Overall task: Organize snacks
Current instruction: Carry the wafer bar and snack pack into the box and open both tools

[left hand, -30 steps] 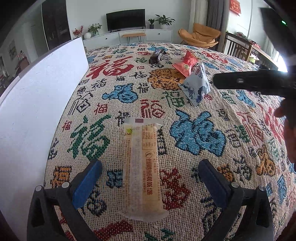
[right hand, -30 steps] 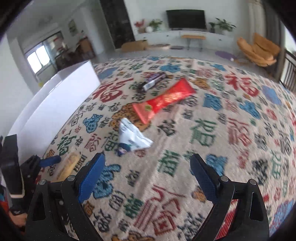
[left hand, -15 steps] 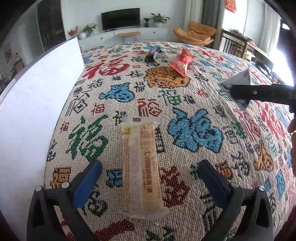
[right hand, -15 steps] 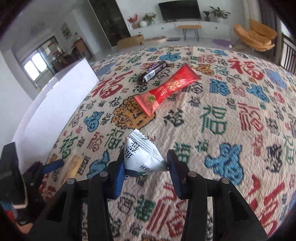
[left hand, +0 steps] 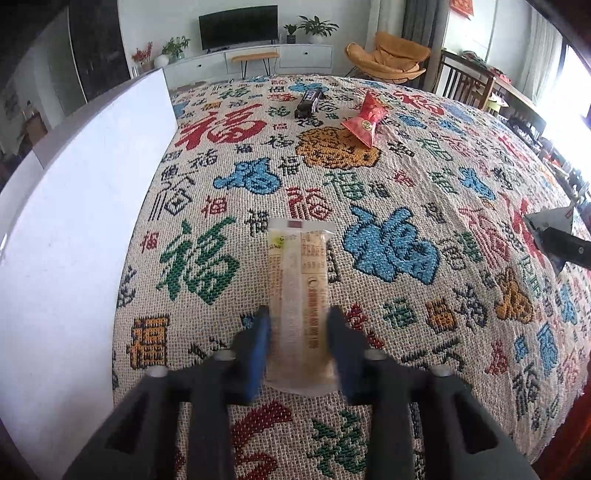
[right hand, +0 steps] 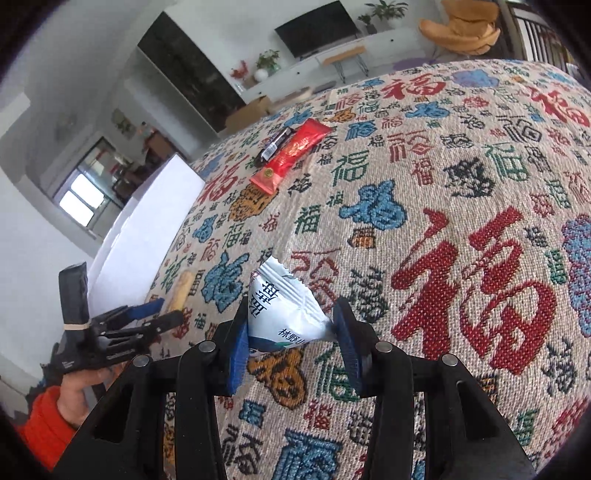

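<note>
Left wrist view: left gripper just closed on the biscuit pack; right gripper already pinches the white packet, so 2 snacks grabbed.

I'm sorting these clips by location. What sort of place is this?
Most likely a home living room: a TV above a low white cabinet, potted plants, and an orange lounge chair stand behind the cloth-covered table with the snacks.

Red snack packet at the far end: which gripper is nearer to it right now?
Right. The right gripper, holding the white pouch, is somewhat closer to the red snack packet; the left gripper sits farther back, closing on the beige bar.
</note>
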### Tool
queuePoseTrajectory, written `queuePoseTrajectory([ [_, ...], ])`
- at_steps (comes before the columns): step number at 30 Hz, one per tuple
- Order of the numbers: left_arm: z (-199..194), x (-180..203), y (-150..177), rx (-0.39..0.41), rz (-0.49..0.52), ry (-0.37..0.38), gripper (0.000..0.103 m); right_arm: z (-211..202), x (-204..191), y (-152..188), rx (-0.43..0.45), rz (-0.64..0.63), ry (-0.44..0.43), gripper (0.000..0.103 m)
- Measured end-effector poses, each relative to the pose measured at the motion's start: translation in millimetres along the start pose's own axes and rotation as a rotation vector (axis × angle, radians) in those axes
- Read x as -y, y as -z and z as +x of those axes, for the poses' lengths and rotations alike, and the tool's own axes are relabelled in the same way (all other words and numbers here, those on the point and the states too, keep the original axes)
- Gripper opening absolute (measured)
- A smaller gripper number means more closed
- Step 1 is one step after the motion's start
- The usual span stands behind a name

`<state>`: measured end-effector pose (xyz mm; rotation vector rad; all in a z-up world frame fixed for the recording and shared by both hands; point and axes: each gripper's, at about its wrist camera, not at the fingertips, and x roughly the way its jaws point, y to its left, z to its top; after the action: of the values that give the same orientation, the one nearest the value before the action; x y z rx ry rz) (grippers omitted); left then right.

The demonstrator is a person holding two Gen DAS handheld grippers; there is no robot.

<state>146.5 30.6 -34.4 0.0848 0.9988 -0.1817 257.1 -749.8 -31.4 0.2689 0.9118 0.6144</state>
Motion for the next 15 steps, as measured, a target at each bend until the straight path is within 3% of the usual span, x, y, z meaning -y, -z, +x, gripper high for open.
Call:
queuePoseTrajectory([
  [5,-30,-17,9,0.085,-0.126,0.115,0.028,-6,-20,1,-0.012,-0.042,0.017,0.045],
  [9,-88,-37,15,0.169,-0.254,0.267,0.029,-5,-47,-2,-0.026,-0.092,0.002,0.045],
  [12,-139,-55,19,0.245,-0.326,0.344,0.029,-3,-87,-17,-0.021,-0.137,-0.051,0.045],
  [15,-197,-85,28,0.347,-0.398,0.358,0.029,-2,-149,-34,-0.009,-0.216,-0.143,0.045],
])
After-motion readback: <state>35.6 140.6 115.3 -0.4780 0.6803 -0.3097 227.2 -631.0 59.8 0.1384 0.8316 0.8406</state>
